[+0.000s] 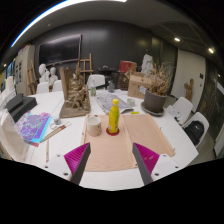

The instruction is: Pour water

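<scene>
A yellow bottle [114, 117] with a red base stands upright on a tan mat [120, 140] on the white table [170, 160]. A pale cup [95, 125] stands just to its left on the same mat. My gripper [111, 162] is open and empty, its two dark fingers with magenta pads [146, 157] spread wide over the near part of the mat. The bottle and cup are beyond the fingertips, apart from them.
A wooden model [76, 92] stands at the back left of the table, a dark pot with a dried plant [155, 98] at the back right. Colourful papers [35, 127] lie at the left. Chairs [196, 128] stand around the table.
</scene>
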Available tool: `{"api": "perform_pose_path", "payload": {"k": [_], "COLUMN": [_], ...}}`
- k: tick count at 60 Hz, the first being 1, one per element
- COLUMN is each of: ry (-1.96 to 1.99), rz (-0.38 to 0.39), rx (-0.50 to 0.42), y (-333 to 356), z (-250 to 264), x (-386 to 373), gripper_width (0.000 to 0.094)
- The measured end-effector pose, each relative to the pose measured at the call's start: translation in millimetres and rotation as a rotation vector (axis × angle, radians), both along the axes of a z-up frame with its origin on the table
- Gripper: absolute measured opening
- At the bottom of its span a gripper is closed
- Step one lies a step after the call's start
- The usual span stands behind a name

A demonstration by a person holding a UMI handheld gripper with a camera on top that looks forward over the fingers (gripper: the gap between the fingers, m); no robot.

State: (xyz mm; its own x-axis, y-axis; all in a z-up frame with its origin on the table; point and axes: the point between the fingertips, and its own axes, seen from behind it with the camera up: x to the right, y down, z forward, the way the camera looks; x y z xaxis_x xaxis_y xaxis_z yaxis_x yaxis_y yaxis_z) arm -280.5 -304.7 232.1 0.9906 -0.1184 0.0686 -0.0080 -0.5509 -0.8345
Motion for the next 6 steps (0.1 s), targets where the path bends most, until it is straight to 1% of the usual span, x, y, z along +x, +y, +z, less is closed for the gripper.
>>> {"api": "perform_pose_path", "payload": {"k": [6], "ry": [0.010], "rz": [0.012], "rx": [-0.005], "y": [-4.0], "z": [-0.9], "x": [5.2], "gripper_width": [0.0860]}}
